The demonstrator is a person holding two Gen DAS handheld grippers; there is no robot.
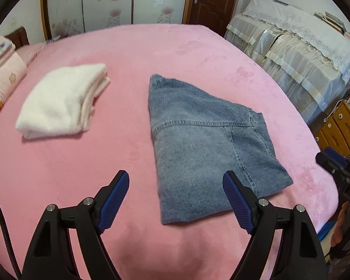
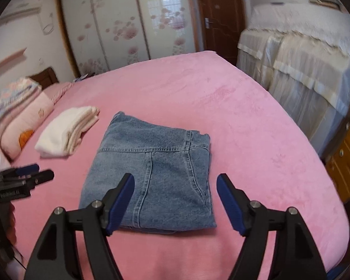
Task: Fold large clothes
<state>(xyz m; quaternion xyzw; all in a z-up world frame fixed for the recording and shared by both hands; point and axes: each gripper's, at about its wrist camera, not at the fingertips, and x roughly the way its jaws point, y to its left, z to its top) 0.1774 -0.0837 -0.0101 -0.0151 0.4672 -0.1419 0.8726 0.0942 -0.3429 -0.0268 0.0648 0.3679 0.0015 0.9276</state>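
Folded blue jeans (image 1: 205,144) lie flat on the pink bed (image 1: 133,53); they also show in the right wrist view (image 2: 151,168). My left gripper (image 1: 176,179) is open and empty, held above the bed just in front of the jeans' near edge. My right gripper (image 2: 175,182) is open and empty, above the near end of the jeans. The right gripper shows at the right edge of the left wrist view (image 1: 333,165). The left gripper shows at the left edge of the right wrist view (image 2: 32,173).
A folded white garment (image 1: 60,100) lies on the bed left of the jeans, also in the right wrist view (image 2: 65,133). Folded quilts (image 2: 21,116) are stacked at the far left. A covered sofa (image 1: 298,53) and a yellow cabinet (image 1: 340,128) stand to the right.
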